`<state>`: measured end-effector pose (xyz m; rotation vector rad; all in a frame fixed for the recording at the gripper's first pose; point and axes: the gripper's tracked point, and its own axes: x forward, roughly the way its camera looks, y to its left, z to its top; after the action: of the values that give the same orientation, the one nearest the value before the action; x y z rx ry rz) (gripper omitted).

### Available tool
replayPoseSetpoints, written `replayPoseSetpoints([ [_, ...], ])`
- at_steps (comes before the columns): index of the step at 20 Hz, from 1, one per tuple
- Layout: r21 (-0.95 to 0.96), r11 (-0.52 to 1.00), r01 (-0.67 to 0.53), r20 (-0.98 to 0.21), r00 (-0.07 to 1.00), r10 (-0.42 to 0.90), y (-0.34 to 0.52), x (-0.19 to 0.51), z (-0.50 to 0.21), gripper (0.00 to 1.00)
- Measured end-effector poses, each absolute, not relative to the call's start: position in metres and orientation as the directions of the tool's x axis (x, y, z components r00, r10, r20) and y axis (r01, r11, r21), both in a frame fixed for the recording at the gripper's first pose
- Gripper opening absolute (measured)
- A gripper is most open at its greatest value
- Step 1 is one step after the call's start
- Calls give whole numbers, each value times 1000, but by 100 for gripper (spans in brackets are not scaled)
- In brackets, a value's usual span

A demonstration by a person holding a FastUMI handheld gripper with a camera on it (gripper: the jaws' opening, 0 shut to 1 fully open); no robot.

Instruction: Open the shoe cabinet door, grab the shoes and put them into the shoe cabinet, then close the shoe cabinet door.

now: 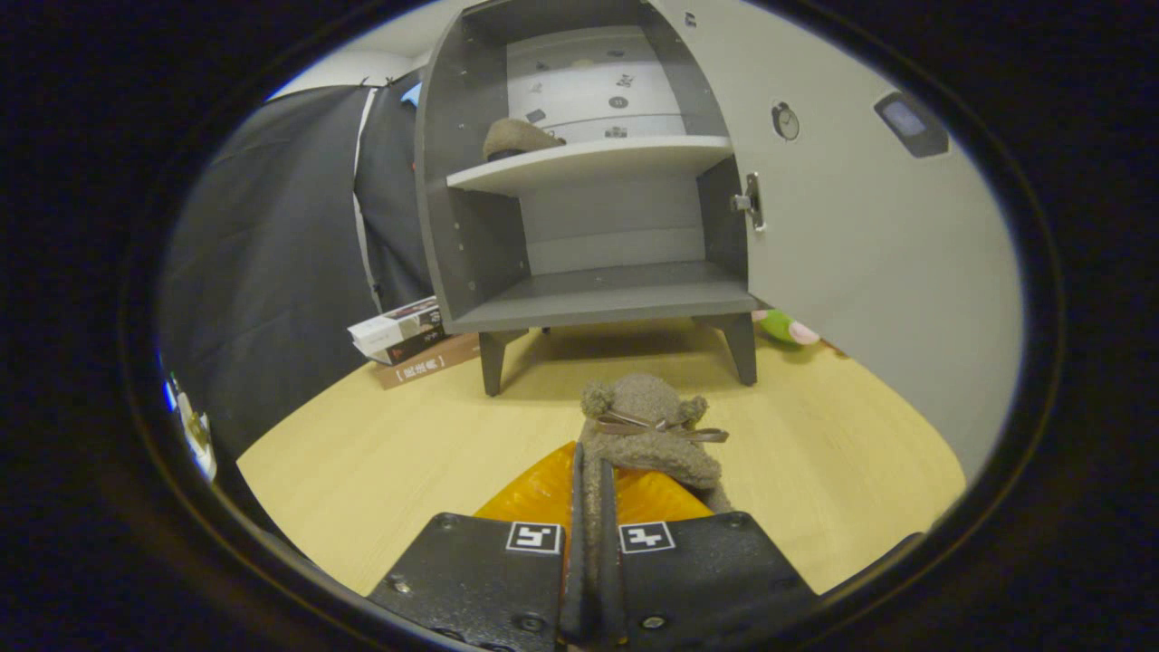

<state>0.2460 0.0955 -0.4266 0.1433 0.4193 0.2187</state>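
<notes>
My gripper (593,507) is shut on a fuzzy tan slipper (647,430) with a brown bow, pinching its edge between both fingers. The slipper hangs just ahead of the fingers, above the wooden floor (380,462). Beyond it stands the grey shoe cabinet (471,235) on short legs, its door (869,244) swung wide open to the right. A second tan slipper (516,139) lies on the left part of the cabinet's upper shelf (589,161). The lower shelf (616,297) is bare.
A stack of books and boxes (407,340) lies on the floor left of the cabinet. A green and pink soft toy (786,328) peeks out under the open door. Black cloth wall (272,254) closes the left side.
</notes>
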Motion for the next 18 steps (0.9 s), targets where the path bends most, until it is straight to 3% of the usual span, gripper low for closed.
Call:
replayPoseSetpoints([
  [18,235,950,-207,-80,970,231,51,180,-177,10],
])
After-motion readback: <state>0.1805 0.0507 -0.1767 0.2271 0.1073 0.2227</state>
